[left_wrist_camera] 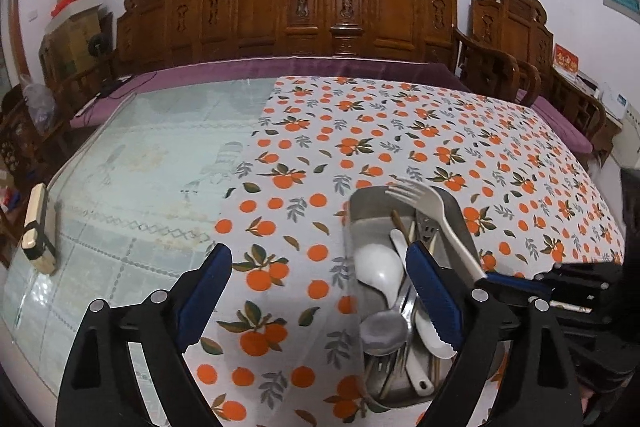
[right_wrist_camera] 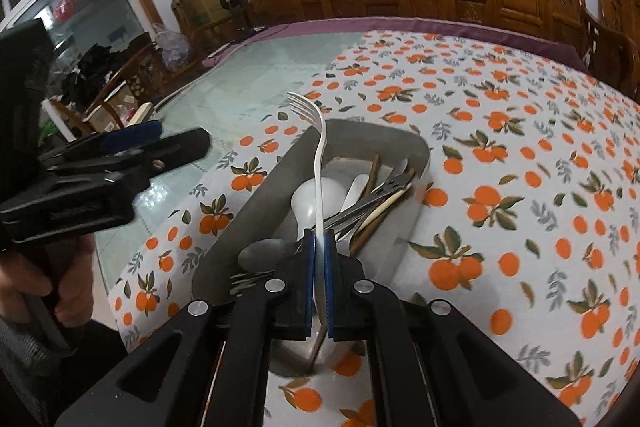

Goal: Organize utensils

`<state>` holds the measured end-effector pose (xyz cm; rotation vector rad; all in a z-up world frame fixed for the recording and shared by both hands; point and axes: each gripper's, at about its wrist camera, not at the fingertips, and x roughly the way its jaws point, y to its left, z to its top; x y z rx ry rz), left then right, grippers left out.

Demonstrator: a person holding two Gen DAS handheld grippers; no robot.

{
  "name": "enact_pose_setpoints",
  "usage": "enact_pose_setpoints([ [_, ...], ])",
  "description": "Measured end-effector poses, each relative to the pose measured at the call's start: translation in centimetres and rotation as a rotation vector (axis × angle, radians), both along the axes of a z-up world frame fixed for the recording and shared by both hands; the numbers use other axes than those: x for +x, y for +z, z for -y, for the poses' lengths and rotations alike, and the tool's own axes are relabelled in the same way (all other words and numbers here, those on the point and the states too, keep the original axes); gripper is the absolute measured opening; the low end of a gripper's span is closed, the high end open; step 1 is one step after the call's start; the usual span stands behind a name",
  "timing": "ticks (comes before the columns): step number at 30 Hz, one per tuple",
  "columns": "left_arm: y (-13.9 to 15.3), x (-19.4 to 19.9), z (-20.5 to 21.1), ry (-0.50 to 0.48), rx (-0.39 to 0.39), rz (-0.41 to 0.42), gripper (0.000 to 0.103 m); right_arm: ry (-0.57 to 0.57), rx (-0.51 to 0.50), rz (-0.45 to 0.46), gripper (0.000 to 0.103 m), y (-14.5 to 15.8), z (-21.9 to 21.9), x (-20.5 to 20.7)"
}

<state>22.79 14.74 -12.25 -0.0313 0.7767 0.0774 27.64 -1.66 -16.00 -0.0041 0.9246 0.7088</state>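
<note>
Utensils — white plastic spoons, metal cutlery, chopsticks — lie jumbled in a rectangular steel tray (right_wrist_camera: 360, 139) on the orange-print tablecloth (left_wrist_camera: 360, 131). Left gripper (left_wrist_camera: 318, 291) hangs wide open, empty, beside the tray; right gripper (right_wrist_camera: 319, 247) clamps a white plastic fork (right_wrist_camera: 318, 147) — tines up, above the tray.

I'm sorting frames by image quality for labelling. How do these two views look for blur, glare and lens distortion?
Left wrist view: mostly sharp, heavy fisheye bending of the table edge, dark vignette corners, soft sheen on the glass tabletop. Right wrist view: same curvature, slight motion smear on the tablecloth at right, while the white fork clamped in the right gripper stays crisp; bright window at upper left, not blown out.
</note>
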Motion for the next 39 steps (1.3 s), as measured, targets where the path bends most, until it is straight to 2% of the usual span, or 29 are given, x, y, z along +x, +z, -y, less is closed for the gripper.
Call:
enact_pose_setpoints([
  [12,0.1,-0.1,-1.0,0.015,-0.013,0.002,0.085,-0.074,-0.079,-0.035,0.006,-2.2,-2.7,1.3],
  [16,0.0,0.0,-1.1,0.016,-0.014,-0.002,0.085,-0.06,-0.023,-0.088,0.009,-2.9,-2.3,1.8],
  [20,0.0,0.0,-1.0,0.016,-0.014,-0.004,0.085,-0.017,0.031,-0.093,0.009,-2.7,-2.1,1.2],
  [28,0.2,0.0,-0.2,0.003,-0.013,0.007,0.085,0.051,0.033,-0.034,0.009,-1.2,-1.9,-0.2],
  [37,0.2,-0.8,0.8,-0.006,-0.014,0.011,0.085,-0.022,-0.008,0.054,0.01,1.4,1.9,-2.2],
  [39,0.3,-1.3,1.4,-0.013,-0.012,0.015,0.088,-0.051,-0.013,0.078,0.022,2.2,3.3,-2.8],
])
